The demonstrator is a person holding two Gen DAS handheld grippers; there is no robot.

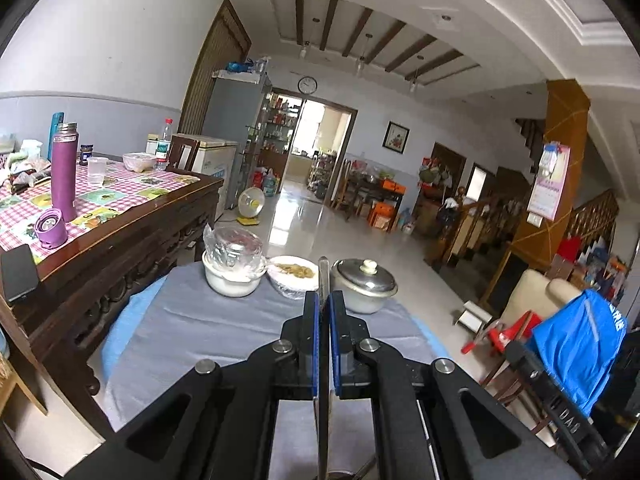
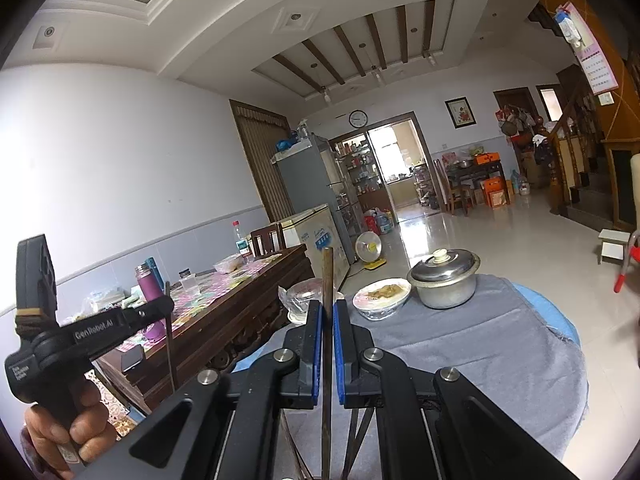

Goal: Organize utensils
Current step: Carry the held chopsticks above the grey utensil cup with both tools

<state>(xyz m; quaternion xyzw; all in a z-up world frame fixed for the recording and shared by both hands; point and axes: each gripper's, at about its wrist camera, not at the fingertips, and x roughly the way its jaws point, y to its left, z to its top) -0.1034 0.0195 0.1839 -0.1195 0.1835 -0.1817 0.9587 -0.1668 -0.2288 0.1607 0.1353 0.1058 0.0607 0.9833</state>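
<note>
Left gripper (image 1: 324, 300): blue-padded jaws drawn nearly together, pinching a thin flat metal utensil (image 1: 323, 276) that stands upright between the pads, tip toward 12 o'clock, lower end running out of view at 6 o'clock. Which utensil it is cannot be told; it shows edge-on only.

Right gripper (image 2: 327, 312): jaws likewise close, clamped on a slim brown stick (image 2: 328, 276), probably a chopstick, upright and projecting past the fingertips toward 12 o'clock. In the right wrist view the left gripper appears again at 9 o'clock, a hand (image 2: 68, 428) round its handle, a thin dark utensil hanging from it.

Remaining items, largest first:
- Round table, grey cloth (image 1: 208, 332), filling the lower field of both views; both grippers held above it.
- Long wooden table with checked cloth (image 1: 120, 188), at 9 o'clock in the left wrist view.
- Lidded metal pot (image 1: 364, 280), far edge of the grey cloth, about 1 o'clock from the left gripper.
- White bowl with a plastic-wrapped glass set in it (image 1: 234, 268), at 11 o'clock.
- Plate of food under film (image 1: 292, 272), between bowl and pot.
- Further thin dark sticks (image 2: 360, 432), at 6 o'clock under the right gripper, ends out of frame.

Step in hand, by judgement: each gripper carries one utensil lifted clear of the cloth, and no holder or tray shows in either view. The next move calls for finding a destination, keeping both pieces upright, then lowering them clear of the dishes.
</note>
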